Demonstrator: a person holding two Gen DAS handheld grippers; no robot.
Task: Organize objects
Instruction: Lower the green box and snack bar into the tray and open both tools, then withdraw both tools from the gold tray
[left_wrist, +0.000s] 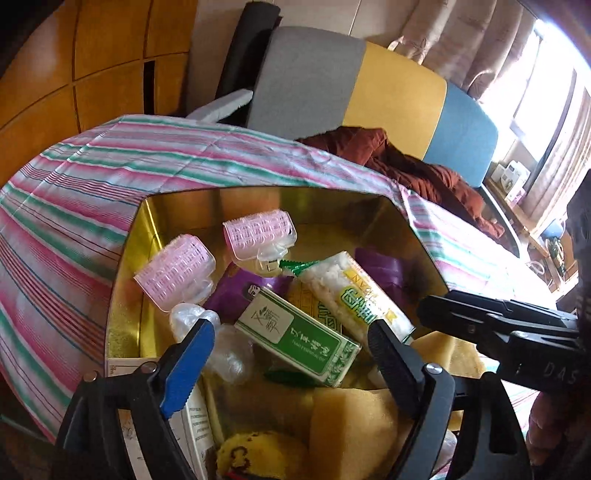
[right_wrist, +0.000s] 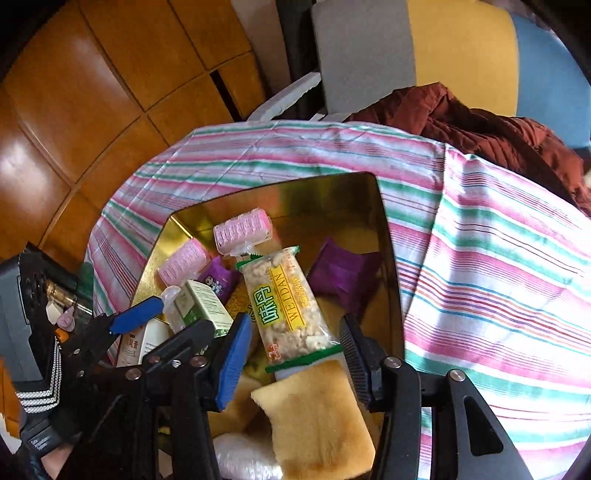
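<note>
Two grippers, both w/ jaws spread and holding nothing, hang over my gold tin: left gripper has the green box right btwn its tips, right gripper has the snack bar btwn its own and the yellow sponge just under. Risk as I see it: the tools sit close, so closing together could knock them. The bar leans on the box, so lifting either may drag the other or tip the pink rollers ahead.
</note>
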